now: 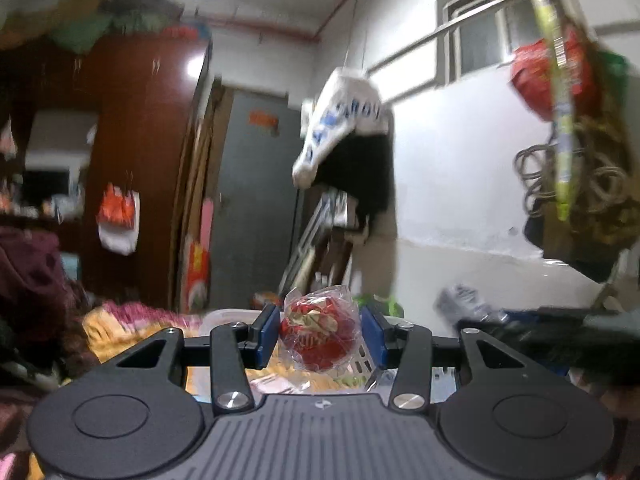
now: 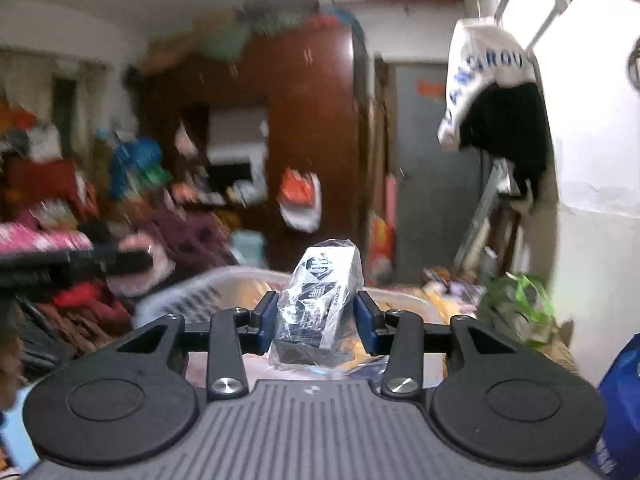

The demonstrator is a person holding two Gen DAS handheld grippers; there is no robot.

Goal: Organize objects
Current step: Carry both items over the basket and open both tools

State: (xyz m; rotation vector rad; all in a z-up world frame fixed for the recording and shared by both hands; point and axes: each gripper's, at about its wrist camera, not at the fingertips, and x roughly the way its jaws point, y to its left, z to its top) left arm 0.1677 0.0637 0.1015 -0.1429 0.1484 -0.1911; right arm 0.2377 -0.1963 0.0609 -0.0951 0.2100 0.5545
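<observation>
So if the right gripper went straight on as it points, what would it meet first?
Probably the white basket just ahead of the right gripper, which grips a clear-wrapped dark packet; blur leaves depth uncertain.

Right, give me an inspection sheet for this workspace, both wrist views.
Surface: white slatted basket below both tongs; what it stands on is hidden.
Job's things: red wrapped ball; dark wrapped packet.
Clutter: piled clothes, green bag.
Grippers: left tongs shut on the ball; right tongs shut on the packet.
Cables: coiled cord hanging on the wall.
Surroundings: wooden wardrobe, grey door, window; views blurred.
</observation>
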